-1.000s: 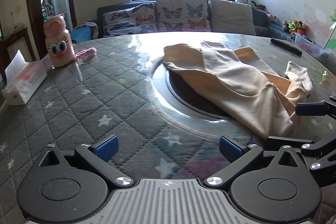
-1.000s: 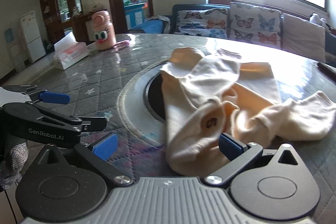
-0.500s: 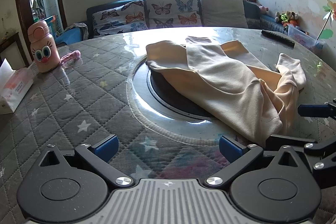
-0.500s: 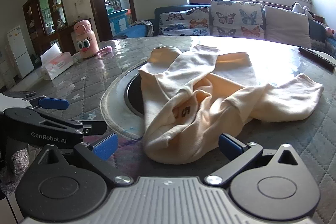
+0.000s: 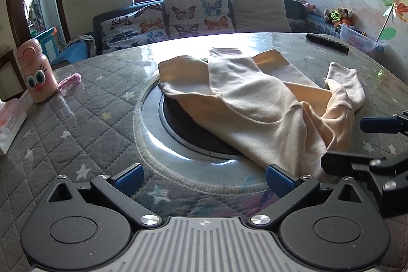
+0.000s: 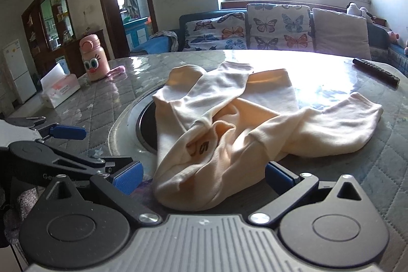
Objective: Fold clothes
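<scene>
lying crumpled over the round inset point(image 5: 163, 134) at the middle of the table point(image 5: 84, 124) is a cream garment point(image 5: 255, 103), one sleeve point(image 6: 339, 124) flung toward 3 o'clock in the right view. left gripper point(image 5: 202, 176) gapes wide over bare tabletop, garment hem at its 1 o'clock. right gripper point(image 6: 202, 176) is wide too, the garment's near fold between its pads, ungripped. bottle point(image 5: 35, 73) and tissue box point(image 6: 60, 91) sit at 10 o'clock, remote point(image 6: 374, 72) at 2.

Tissue box point(image 5: 10, 119) cut off at the left wrist view's edge; cream garment point(image 6: 229, 124) hides part of the table's dark centre disc point(image 5: 193, 129); neck label print point(image 6: 201, 148) unreadable.
</scene>
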The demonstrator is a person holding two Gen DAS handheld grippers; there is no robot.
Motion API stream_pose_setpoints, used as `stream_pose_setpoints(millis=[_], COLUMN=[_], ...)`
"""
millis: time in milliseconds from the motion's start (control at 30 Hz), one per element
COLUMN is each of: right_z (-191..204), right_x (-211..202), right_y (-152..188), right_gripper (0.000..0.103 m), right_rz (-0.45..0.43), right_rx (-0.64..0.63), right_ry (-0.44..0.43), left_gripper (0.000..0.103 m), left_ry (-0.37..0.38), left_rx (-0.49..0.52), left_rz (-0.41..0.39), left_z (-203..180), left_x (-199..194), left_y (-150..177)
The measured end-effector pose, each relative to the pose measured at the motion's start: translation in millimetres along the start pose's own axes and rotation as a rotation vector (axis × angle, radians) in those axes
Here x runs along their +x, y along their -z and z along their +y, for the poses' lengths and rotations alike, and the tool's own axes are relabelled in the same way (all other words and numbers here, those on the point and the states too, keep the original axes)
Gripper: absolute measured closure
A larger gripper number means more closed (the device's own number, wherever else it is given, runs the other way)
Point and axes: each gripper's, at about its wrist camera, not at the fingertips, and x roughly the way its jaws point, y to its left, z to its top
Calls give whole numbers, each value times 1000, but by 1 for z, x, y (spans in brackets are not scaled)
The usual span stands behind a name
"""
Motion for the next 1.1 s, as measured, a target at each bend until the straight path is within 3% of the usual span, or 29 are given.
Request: stream_pose_setpoints(millis=[267, 467, 533, 633, 800, 1000, 1100], right_z=[-20, -42, -48, -55, -63, -67, -69], right_x=[4, 9, 11, 16, 19, 22, 22], right_y=[-9, -19, -22, -25, -28, -26, -24], right_gripper=[9, 26, 36, 45, 56, 71, 80], right_rz=[-10, -12, -9, -3, -5, 8, 11], right_rx=[46, 113, 127, 150, 186, 202, 210], right_ry=[37, 74, 79, 82, 66, 52, 46], left_gripper=[0, 1, 1, 10, 15, 35, 70], left_ry=[10, 49, 62, 85, 123, 142, 144], left_rx=[10, 24, 32, 38, 55, 84, 80], left_rz=[-21, -62, -70, -72, -68, -14, 29], left_z=[-4, -12, -16, -25, -40, -56, -56], left_x=[1, 1, 4, 12, 27, 57, 72], left_y=[-17, -39, -47, -59, -77, -89, -88])
